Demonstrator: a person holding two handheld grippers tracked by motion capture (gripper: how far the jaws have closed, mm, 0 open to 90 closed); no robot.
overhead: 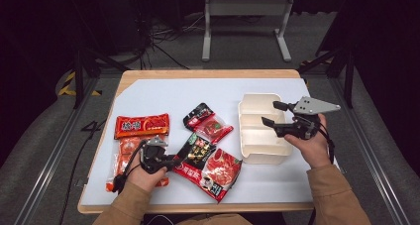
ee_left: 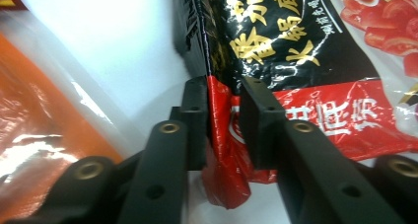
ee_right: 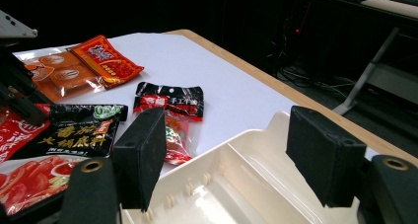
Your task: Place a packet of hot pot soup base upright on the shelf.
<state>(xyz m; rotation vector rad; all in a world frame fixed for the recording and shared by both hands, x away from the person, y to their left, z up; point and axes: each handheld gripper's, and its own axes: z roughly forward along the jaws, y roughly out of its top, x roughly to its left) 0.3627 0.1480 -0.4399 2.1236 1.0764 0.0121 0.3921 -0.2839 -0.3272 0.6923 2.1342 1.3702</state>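
A large black and red sauce packet [overhead: 213, 168] with tomato pictures lies at the table's front middle. In the left gripper view its folded red edge [ee_left: 222, 150] fills the gap between the two pads, and my left gripper [ee_left: 224, 123] is shut on it. From above, that left gripper [overhead: 178, 160] lies low on the table, pointing right at the packet's left edge. My right gripper [overhead: 270, 112] hovers open above the white divided tray [overhead: 257, 97]. Looking along its jaws, the right gripper [ee_right: 229, 150] has nothing between the pads and the tray's rim [ee_right: 246, 135] lies below.
A red-orange packet [overhead: 142, 125] and a clear orange pack [overhead: 126, 155] lie to the left. A small black and red sachet [overhead: 208, 122] sits between them and the tray. The white mat [overhead: 173, 93] covers a wooden table; a metal stand [overhead: 245, 17] is behind.
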